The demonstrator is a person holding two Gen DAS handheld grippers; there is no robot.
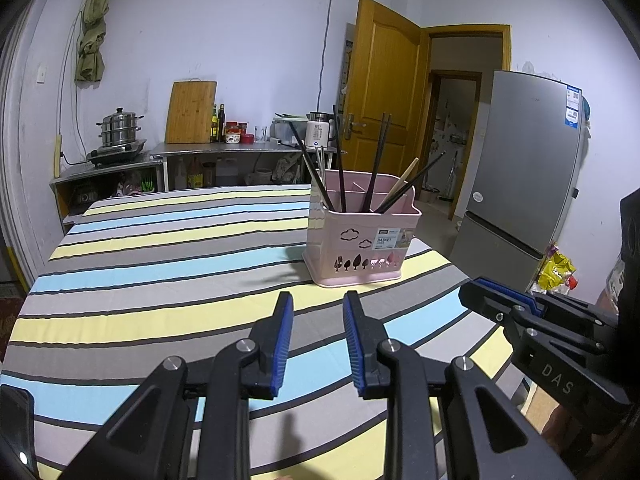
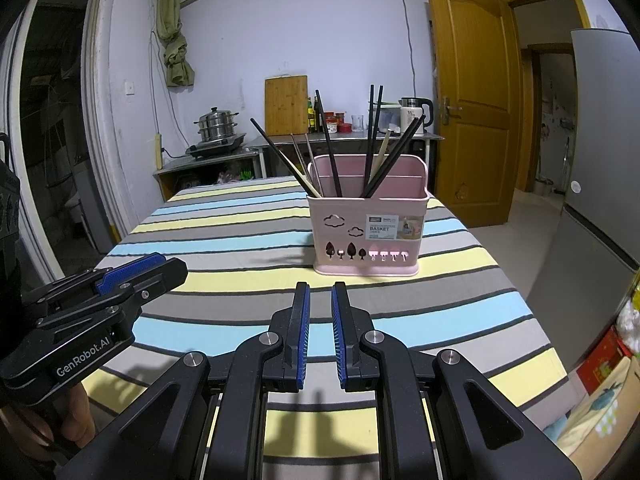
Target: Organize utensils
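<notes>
While both claws hang above the striped worktop [image 2: 224, 240], neither of them holds or touches anything. The left claw [image 1: 318, 300] has its two blue-padded fingers spread apart with a clear gap, and only the cloth shows between them. The right claw [image 2: 320, 290] has a narrower gap, its fingers parted a little and nearly parallel, also with nothing between the pads. Each claw appears from the side in the other camera, at the edge of the picture, and there its opening is hard to judge. Part of a hand [image 2: 60, 412] shows under the left claw in the right wrist view, mostly cut off by the frame. The pink basket [image 2: 368, 228] stands upright on the worktop ahead of both claws, near the right edge of the cloth and well apart from the fingertips. It has cut-out clouds and trees on its front wall and a paper label with the word BASKET. Several dark chopsticks [image 2: 374, 140] and a few pale ones [image 2: 310, 160] stand in it, leaning to different sides. Inner dividers are visible, but which compartment each stick stands in I cannot tell. Behind the worktop, a grey fridge [image 1: 524, 168] is at the right.
</notes>
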